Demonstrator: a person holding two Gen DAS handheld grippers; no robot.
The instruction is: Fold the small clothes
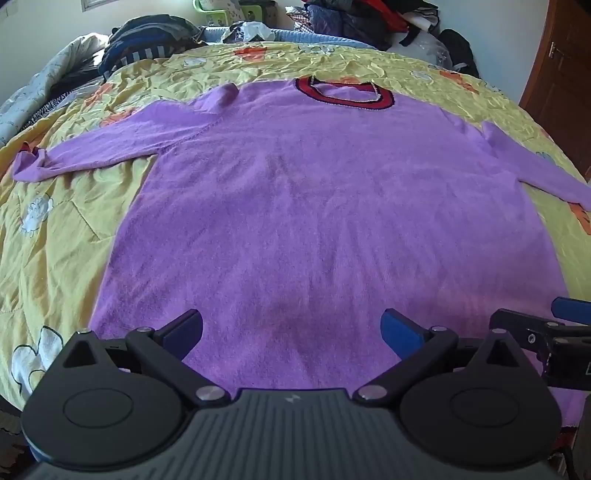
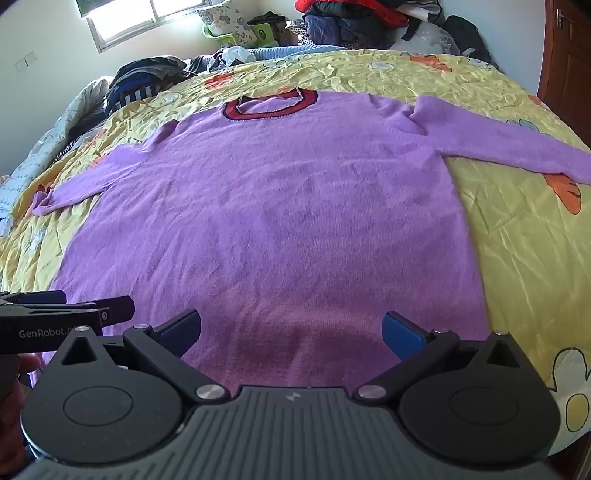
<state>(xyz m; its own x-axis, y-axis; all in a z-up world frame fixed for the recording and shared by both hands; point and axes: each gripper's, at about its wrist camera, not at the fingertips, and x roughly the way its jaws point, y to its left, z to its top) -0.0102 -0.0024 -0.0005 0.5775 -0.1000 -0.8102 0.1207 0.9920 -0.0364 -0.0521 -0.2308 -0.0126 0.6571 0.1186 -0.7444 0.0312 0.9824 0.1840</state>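
Over the near hem, both grippers hover wide open and empty: the left gripper (image 1: 291, 330) toward the left half, the right gripper (image 2: 291, 330) just beside it toward the right. Ahead, the sweater (image 1: 314, 206) lies flat on the quilt (image 1: 62, 236), its long axis running straight away to the red collar (image 1: 345, 94). Each sleeve spreads sideways, nearer its own-side gripper.

A home bedroom: a bed under a yellow quilt (image 1: 74, 240), clothes piled (image 2: 354, 18) behind.
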